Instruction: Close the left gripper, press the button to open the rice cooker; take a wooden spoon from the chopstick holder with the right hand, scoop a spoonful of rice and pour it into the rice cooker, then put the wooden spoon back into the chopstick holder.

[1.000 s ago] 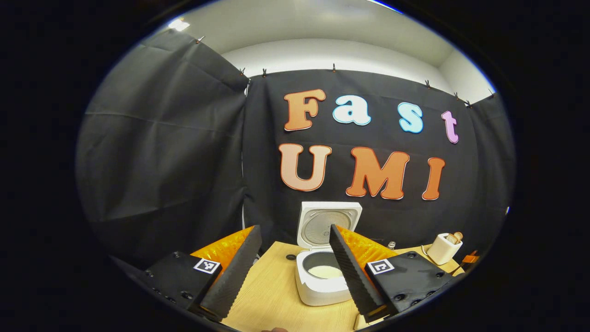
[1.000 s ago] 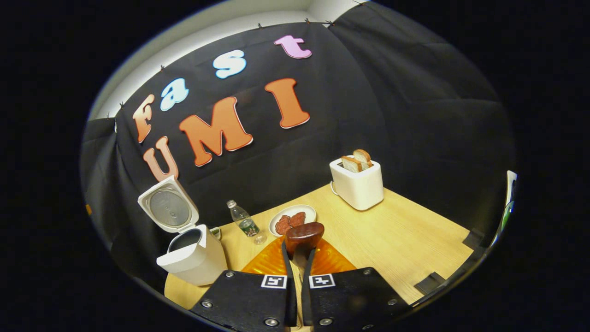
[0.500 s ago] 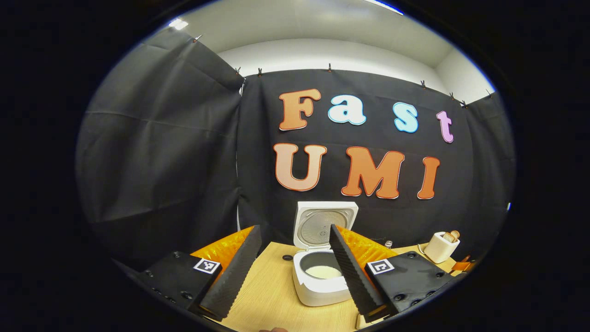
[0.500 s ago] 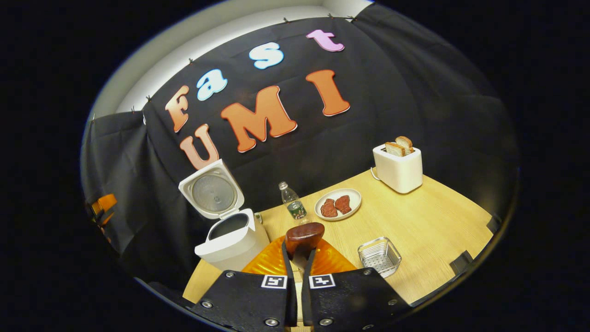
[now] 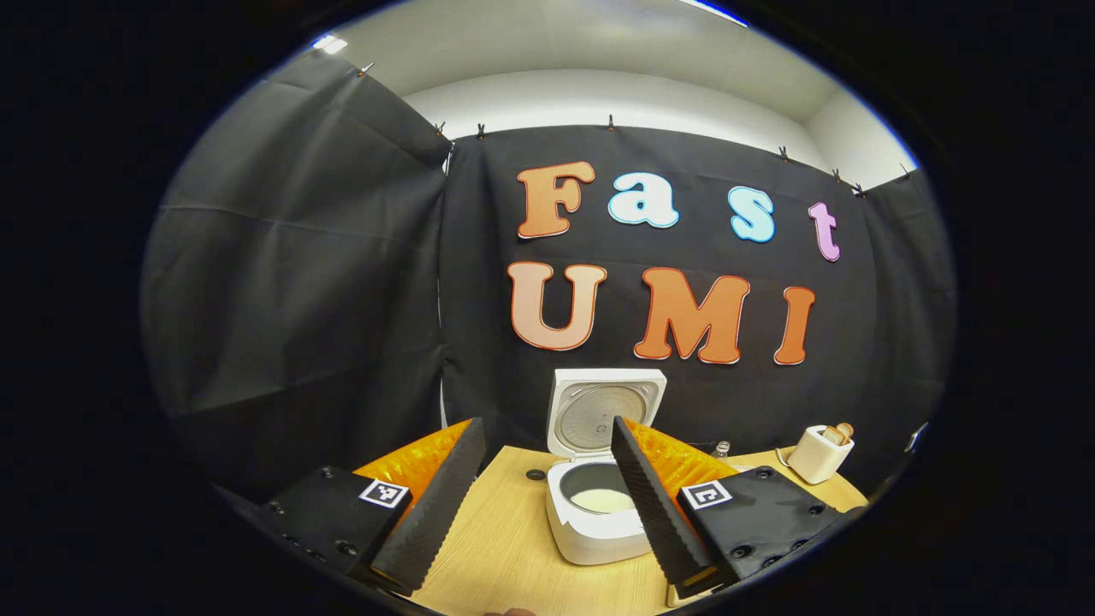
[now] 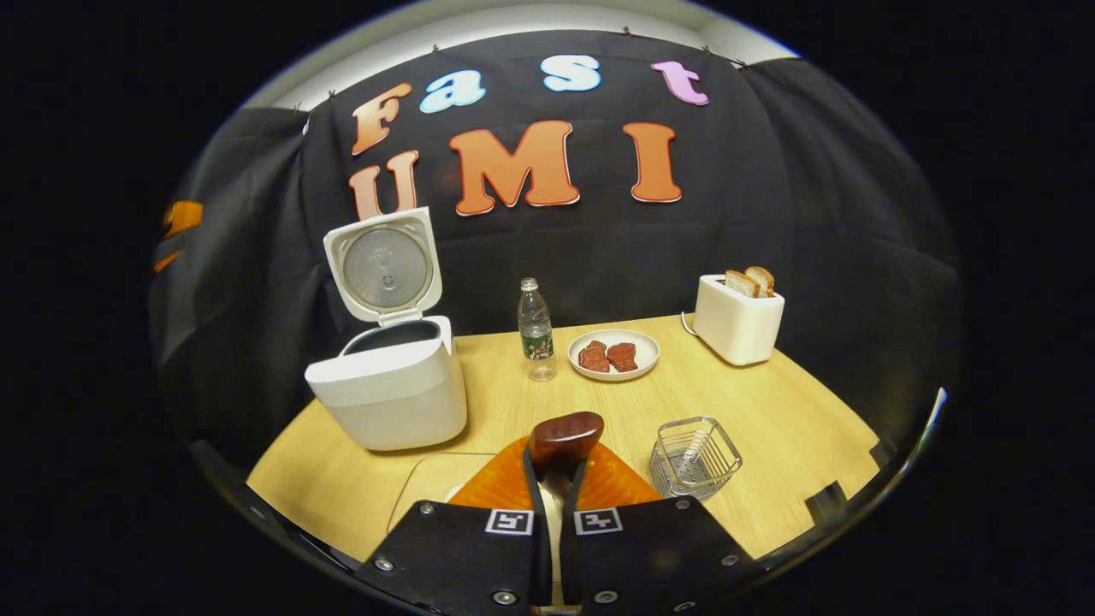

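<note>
The white rice cooker [image 5: 597,535] stands open on the wooden table, its lid [image 5: 606,409] upright and pale rice in the pot. My left gripper [image 5: 546,425] hovers in front of it, open, with nothing between its fingers. In the right gripper view the rice cooker [image 6: 389,395] is at the left with its lid [image 6: 383,267] raised. My right gripper [image 6: 554,469] is shut on the wooden spoon [image 6: 565,436], whose dark rounded bowl sticks out past the fingertips. The wire chopstick holder [image 6: 693,458] sits just right of the spoon, lower on the table.
A water bottle [image 6: 535,329], a plate with meat pieces [image 6: 613,353] and a white toaster with bread [image 6: 737,319] line the back of the table [image 6: 770,411]. A clear flat tray edge [image 6: 428,483] lies under my right gripper. The toaster [image 5: 817,453] sits far right.
The right gripper view has levelled out and swung, bringing the rice cooker, the bottle and the wire holder more squarely into view, with the spoon still held. The left gripper has barely moved.
</note>
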